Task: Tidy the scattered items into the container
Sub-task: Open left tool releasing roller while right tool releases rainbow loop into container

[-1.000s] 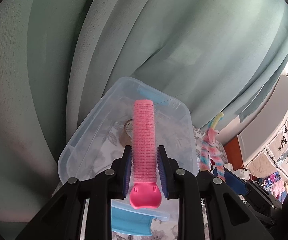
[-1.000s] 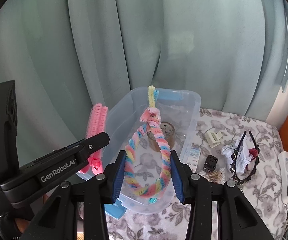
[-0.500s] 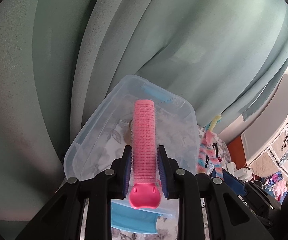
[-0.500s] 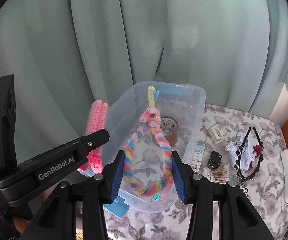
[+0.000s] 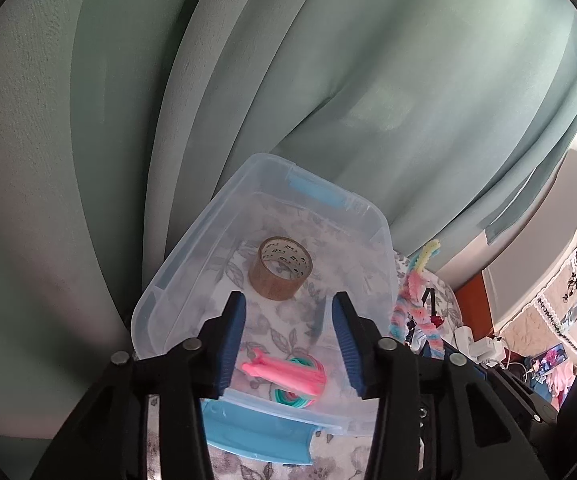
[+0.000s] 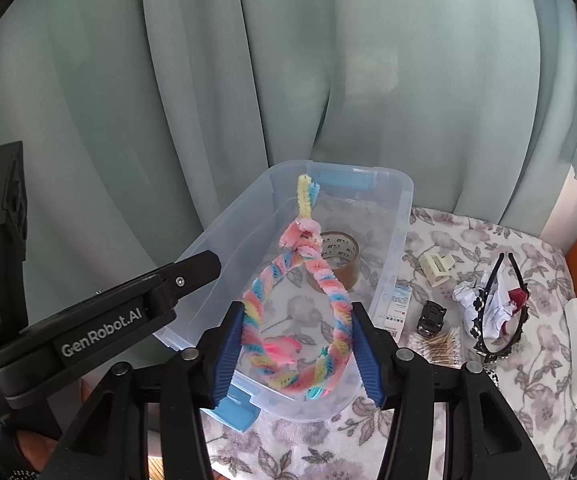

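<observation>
L fingers (image 5: 288, 344) apart over bin (image 5: 192, 256), R fingers (image 6: 298, 350) pinching chenille loop (image 6: 328, 280)

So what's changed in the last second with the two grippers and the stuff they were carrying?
The left gripper has opened and let go of the pink hair roller, which dropped into the clear container and now lies on its floor near the front, beside a coiled hair tie. The right gripper still holds the braided pastel loop over the container. The tape roll has not moved.
</observation>
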Motion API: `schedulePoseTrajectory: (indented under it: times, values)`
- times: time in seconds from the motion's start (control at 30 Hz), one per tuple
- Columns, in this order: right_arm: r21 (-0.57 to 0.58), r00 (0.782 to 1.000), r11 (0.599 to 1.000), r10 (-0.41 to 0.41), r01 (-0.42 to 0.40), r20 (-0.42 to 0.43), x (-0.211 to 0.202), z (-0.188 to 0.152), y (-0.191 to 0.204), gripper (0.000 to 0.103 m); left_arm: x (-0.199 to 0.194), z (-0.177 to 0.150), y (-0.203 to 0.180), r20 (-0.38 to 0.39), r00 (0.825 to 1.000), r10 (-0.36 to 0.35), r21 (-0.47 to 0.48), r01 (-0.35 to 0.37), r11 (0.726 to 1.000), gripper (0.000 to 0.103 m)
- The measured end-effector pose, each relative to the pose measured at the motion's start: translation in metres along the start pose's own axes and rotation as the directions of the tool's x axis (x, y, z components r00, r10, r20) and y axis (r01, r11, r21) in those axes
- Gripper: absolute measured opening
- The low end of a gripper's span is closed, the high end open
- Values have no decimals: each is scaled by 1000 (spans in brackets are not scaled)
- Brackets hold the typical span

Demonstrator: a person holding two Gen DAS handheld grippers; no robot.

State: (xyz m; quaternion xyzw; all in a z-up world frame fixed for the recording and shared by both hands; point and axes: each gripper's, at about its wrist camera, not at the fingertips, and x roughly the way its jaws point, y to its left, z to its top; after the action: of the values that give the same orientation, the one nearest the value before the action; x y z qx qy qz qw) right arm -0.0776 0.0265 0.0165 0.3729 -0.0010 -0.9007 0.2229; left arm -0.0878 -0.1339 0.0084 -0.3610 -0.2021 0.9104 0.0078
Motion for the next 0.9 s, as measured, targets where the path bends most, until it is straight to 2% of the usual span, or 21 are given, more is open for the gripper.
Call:
schedulePoseTrajectory:
  times: [0.23,0.37,0.63,0.9]
  values:
    - [-17,1000,1000,-1,1,-3,0,0,-1,66,-2,2,-5,-6,1000,-5,-4,5,1000,66]
    - [-32,1000,999,-3,3,1,-1,0,-1,77,-5,3,-7,-10,1000,-1,-12,1,1000,74]
    - [-34,1000,999,-14,14,13,-2,-4,-1,95,-15,2,-9,1,1000,17,-15,-16,1000,76]
    - [9,999,1000,-24,23,43,-19,-10,-13,95,-27,-4,-22,10,1000,13,29,-13,999,76]
